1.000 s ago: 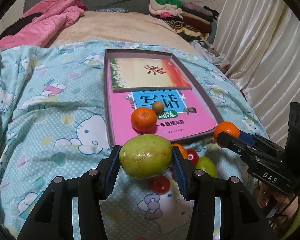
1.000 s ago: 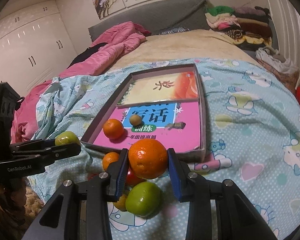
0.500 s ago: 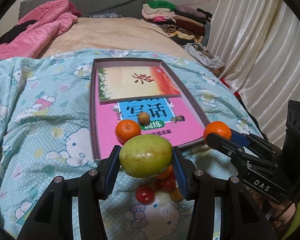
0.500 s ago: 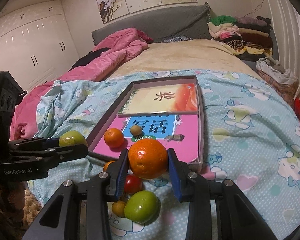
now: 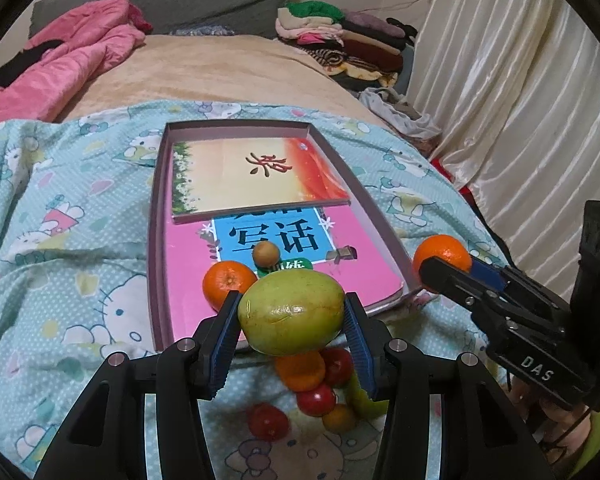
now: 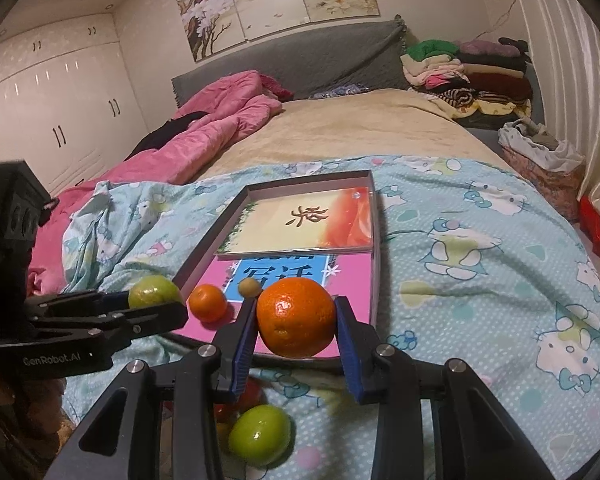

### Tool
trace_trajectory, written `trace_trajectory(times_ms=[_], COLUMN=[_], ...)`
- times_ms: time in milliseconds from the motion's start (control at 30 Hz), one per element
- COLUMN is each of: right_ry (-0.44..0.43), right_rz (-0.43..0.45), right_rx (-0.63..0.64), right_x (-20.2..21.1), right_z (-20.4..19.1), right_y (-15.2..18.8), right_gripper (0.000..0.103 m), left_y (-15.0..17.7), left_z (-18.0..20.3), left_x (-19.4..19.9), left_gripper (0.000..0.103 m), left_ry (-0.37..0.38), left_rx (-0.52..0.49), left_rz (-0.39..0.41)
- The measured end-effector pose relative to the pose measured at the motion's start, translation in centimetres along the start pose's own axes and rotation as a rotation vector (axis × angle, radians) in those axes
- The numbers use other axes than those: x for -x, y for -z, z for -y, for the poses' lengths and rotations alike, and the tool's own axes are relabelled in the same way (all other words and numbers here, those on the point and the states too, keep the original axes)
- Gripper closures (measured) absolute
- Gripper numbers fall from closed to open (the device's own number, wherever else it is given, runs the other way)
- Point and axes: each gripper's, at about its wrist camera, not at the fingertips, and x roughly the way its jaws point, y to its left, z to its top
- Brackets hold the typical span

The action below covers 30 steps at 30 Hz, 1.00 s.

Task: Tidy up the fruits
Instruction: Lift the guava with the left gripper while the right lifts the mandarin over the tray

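My left gripper (image 5: 291,322) is shut on a large green fruit (image 5: 291,312), held above the near edge of a shallow box (image 5: 158,216) lined with books. My right gripper (image 6: 296,330) is shut on an orange (image 6: 296,318), also over the box's near edge; it shows in the left wrist view (image 5: 442,256). Inside the box lie a small orange (image 5: 228,283) and a small brown fruit (image 5: 265,253). Below the grippers, on the bedspread, sits a heap of fruit: red tomatoes (image 5: 269,422), an orange one (image 5: 300,370) and a green fruit (image 6: 260,434).
The box lies on a blue cartoon-print bedspread (image 5: 72,248) on a bed. A pink quilt (image 5: 60,60) is at the far left, folded clothes (image 5: 340,40) at the far right, curtains (image 5: 520,100) to the right.
Both grippers have risen and drawn back a little with their fruits held; the box and the heap of fruit now sit lower and farther in view.
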Motion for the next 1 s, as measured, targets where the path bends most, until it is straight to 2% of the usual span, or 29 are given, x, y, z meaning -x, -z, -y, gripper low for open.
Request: trace_trajectory(times_ms=[367,600,833,1000], right_ry=[0.026,0.036,0.042,0.029], right_rz=[-0.032,-0.046,-0.061,-0.078], right_rx=[0.029,0.050,0.059,0.057], right_x=[-2.0,-3.2,-4.5,-4.9], right_z=[0.2,0.3,0.9,1.0], right_y=[-0.6,-0.8,-1.3,-1.1], right_gripper=[0.065,0.065,0.065,0.065], left_y=[-0.5,-0.6,-0.2,0.0], left_z=[-0.1,1.0,2.1,2.8], left_x=[-3.7,-4.3,-5.0,-5.4], left_gripper=[0.051,0.051,0.051,0.051], left_ry=[-0.009,-0.013,0.008,-0.004], left_rx=[0.000,-0.060,-0.118,-0.159], left_rz=[-0.039,-0.026,-0.054,-0.067])
